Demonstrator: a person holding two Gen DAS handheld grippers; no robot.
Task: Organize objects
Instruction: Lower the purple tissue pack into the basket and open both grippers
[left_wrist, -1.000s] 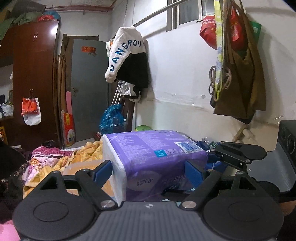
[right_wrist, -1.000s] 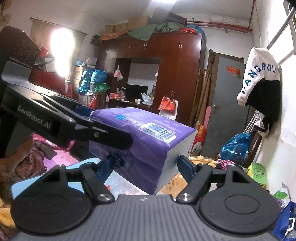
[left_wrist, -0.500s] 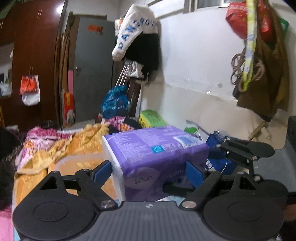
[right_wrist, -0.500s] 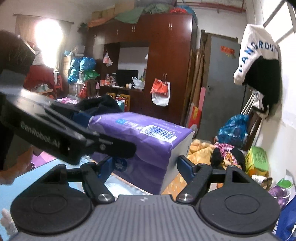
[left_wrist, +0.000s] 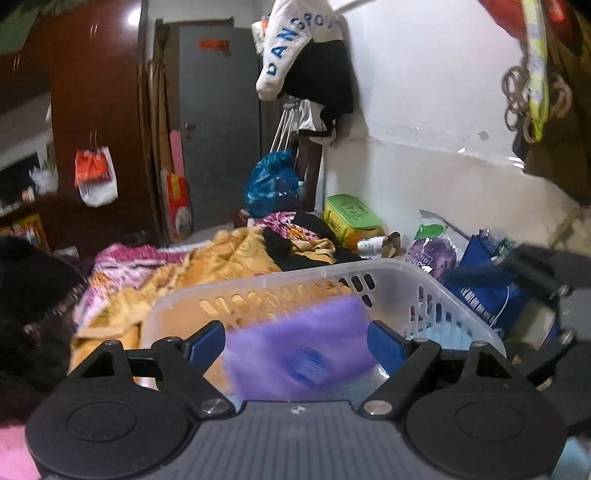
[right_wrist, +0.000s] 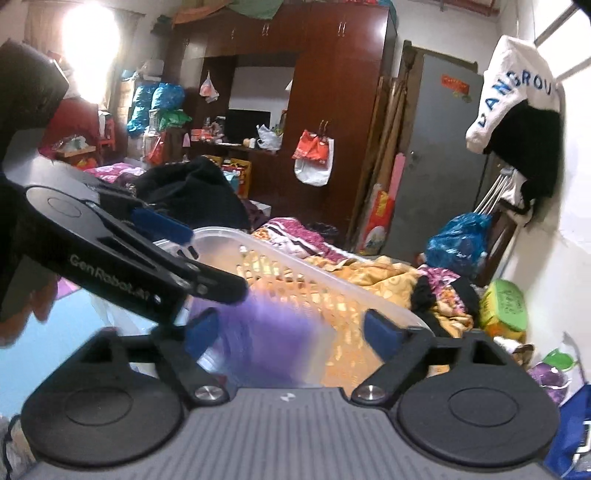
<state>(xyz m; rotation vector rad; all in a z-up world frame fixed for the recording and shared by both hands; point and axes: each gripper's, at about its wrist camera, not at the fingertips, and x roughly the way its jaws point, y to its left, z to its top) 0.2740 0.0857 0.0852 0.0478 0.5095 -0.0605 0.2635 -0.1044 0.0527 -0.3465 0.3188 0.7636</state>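
A purple soft pack (left_wrist: 295, 350) lies blurred inside a clear plastic basket (left_wrist: 439, 295). My left gripper (left_wrist: 295, 341) is open above the basket, its blue pads on either side of the pack and apart from it. In the right wrist view the same purple pack (right_wrist: 269, 339) blurs inside the basket (right_wrist: 295, 273). My right gripper (right_wrist: 291, 332) is open over the basket's near end. The left gripper's body (right_wrist: 129, 266) shows at the left of that view.
An orange blanket (left_wrist: 221, 266) and heaped clothes lie on the bed behind the basket. A green box (left_wrist: 351, 218), a purple bag (left_wrist: 432, 254) and a blue bag (left_wrist: 484, 288) sit by the white wall. A dark wardrobe (right_wrist: 332, 110) and grey door (right_wrist: 436, 147) stand behind.
Both grippers held the purple pack in the air. They lowered, opened and let it go, and it now sits down in the clear basket.
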